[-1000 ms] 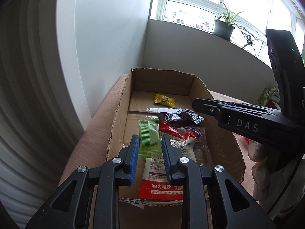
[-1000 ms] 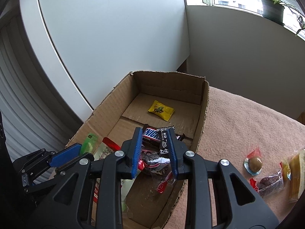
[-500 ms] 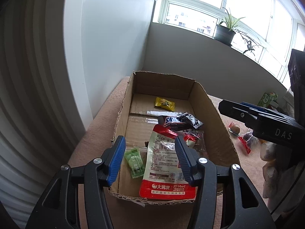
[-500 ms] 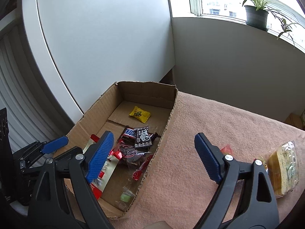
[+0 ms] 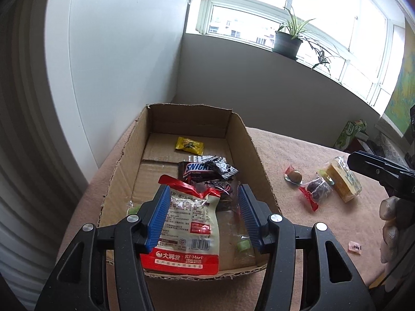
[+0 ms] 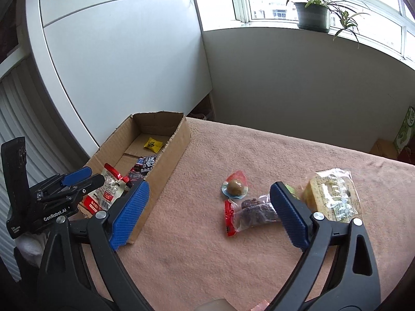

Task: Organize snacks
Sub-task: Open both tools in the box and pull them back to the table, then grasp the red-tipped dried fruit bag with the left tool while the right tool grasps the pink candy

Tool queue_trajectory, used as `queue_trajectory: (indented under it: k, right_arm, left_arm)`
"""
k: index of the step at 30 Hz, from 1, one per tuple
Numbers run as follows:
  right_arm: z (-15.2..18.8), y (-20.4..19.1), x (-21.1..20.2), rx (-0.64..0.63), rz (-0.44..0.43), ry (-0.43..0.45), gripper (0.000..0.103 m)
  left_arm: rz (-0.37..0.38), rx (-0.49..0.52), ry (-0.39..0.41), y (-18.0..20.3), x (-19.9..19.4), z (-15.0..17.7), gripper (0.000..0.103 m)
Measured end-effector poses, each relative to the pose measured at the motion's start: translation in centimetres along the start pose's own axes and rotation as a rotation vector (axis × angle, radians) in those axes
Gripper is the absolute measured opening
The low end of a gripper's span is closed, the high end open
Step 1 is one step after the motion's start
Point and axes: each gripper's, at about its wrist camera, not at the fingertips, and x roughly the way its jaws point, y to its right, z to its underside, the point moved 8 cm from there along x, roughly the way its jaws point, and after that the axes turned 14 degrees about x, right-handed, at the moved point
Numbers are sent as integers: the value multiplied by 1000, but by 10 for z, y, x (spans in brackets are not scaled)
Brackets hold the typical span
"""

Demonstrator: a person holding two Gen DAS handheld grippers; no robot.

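A cardboard box (image 5: 262,167) (image 6: 171,160) on a pink cloth holds a yellow candy (image 5: 188,145), a Snickers bar (image 5: 199,168), a large red-and-white pouch (image 5: 189,223) and small green sweets (image 5: 243,245). My left gripper (image 5: 202,217) is open and empty above the box's near end. My right gripper (image 6: 207,212) is open and empty above the cloth, right of the box. Near it lie a round brown sweet (image 6: 235,187), a dark snack in a red-edged wrapper (image 6: 250,213) and a yellow cake in clear wrap (image 6: 332,198).
A small pink candy (image 5: 354,246) lies on the cloth (image 6: 259,150) at the near right. A green carton (image 5: 348,132) stands at the far right. A potted plant (image 6: 312,13) sits on the window sill. White walls close off the left and back.
Both grippers let go of their snacks over the box and opened wide. The right gripper swung right over the loose snacks on the cloth. The left gripper drew back over the box's near end.
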Motion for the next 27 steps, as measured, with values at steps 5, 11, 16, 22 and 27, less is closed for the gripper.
queue_trajectory:
  k: [5,11,16,22,27]
  right_arm:
    - [13,33,-18,19,17,-9,96]
    - [40,67,-23,23,51,-38,96]
    - [76,93,-18,36,44,-113,96]
    - [104,103,-20,7,14,-176,96]
    - [111,105,-27,-7,-20,-190,95]
  left_arm:
    - [23,39,3,28,2,-8,53]
    - [60,100,2,69,8,-17,53]
    - [115,130,-29,99,23,-20,57]
    - [185,157,-73,139,48,-30,57]
    - [230,168,-124,165,74,-32,57]
